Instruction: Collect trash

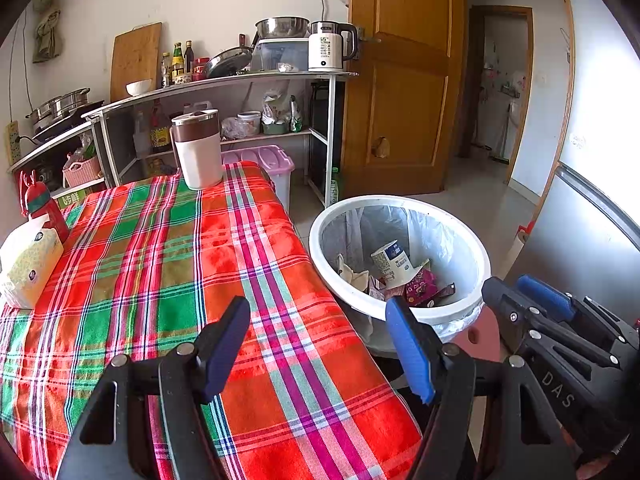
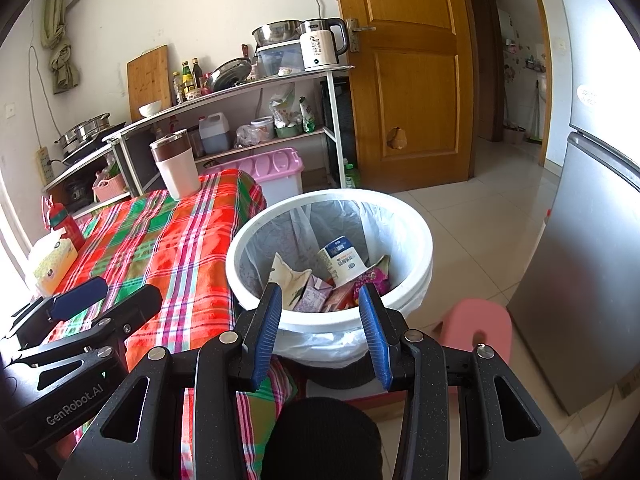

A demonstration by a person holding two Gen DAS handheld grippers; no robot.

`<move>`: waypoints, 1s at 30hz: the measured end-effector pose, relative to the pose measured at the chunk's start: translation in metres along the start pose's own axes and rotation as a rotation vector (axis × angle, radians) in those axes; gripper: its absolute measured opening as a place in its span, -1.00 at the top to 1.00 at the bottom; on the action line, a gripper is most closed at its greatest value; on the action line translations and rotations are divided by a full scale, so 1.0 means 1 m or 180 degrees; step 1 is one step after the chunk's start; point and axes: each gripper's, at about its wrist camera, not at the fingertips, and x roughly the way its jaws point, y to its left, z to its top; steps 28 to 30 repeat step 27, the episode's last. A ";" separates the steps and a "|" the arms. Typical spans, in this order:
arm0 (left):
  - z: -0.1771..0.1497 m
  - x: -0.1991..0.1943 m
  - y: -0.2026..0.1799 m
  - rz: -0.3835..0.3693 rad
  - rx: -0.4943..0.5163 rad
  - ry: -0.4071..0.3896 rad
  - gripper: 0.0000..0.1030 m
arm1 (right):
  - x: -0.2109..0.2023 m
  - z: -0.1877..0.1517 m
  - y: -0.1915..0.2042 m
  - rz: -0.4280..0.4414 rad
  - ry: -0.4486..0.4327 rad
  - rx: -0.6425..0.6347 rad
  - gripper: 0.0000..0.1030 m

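Both grippers empty, jaws spread — left gripper over the cloth, right gripper near the bin — trash already inside.

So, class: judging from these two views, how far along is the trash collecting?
Done: the white bin already holds a paper cup and wrappers. In hand: nothing; the left gripper and right gripper are both open and empty. Left: no loose trash shows on the plaid tablecloth, so it looks nearly finished.
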 end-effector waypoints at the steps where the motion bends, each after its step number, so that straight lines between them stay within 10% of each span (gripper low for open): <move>1: 0.000 0.000 0.000 0.0001 -0.0001 0.0002 -0.40 | 0.000 0.000 0.000 -0.0002 0.0001 0.0002 0.20; 30: -0.002 0.004 0.001 -0.0015 -0.0052 0.0039 -0.40 | -0.001 -0.002 0.002 0.0006 0.0003 0.0005 0.20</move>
